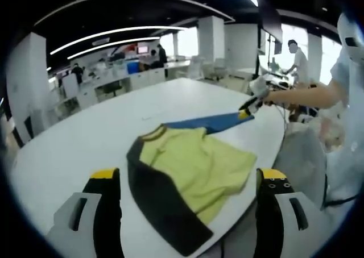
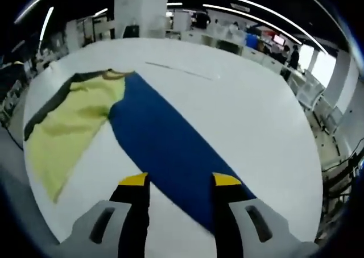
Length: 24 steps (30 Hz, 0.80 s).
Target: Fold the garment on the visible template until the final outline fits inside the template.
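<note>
The white table (image 1: 85,138) carries the garment (image 1: 187,167), yellow body at its near edge, blue sleeve (image 2: 170,150) stretching lengthwise toward the right gripper (image 2: 179,184), whose jaws straddle its end, apparently not clenched. The left gripper (image 1: 187,178) hovers released, near the dark sleeve (image 1: 159,207).

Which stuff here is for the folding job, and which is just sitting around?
For the job:
yellow shirt
its blue sleeve
left gripper
right gripper
white table

Just around:
office desks
chairs
people standing behind
</note>
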Available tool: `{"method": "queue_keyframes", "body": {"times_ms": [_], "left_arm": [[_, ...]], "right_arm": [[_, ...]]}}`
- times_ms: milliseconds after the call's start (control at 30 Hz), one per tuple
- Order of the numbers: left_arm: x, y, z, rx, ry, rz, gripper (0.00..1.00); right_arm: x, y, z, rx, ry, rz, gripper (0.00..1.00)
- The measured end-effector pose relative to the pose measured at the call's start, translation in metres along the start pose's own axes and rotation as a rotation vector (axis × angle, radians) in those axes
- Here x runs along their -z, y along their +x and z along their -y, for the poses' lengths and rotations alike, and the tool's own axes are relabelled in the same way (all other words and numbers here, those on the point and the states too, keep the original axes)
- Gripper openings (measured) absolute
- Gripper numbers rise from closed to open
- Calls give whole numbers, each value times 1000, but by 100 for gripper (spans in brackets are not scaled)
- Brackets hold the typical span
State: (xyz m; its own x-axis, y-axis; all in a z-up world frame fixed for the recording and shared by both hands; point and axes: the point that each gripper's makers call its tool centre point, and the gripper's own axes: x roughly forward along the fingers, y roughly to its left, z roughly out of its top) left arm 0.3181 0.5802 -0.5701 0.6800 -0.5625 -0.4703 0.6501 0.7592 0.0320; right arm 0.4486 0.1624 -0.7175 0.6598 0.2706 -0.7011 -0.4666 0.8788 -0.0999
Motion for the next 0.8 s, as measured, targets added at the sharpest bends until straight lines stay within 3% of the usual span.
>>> {"method": "queue_keyframes", "body": {"times_ms": [267,800], "left_arm": [[-1,-1,4,4,0,10,96],[4,-5,-1,-1,-9,13,96]], "right_arm": [[-26,-16,-44,-58,-41,73,54],[-75,-56,-111,-184,-87,228,67]]}}
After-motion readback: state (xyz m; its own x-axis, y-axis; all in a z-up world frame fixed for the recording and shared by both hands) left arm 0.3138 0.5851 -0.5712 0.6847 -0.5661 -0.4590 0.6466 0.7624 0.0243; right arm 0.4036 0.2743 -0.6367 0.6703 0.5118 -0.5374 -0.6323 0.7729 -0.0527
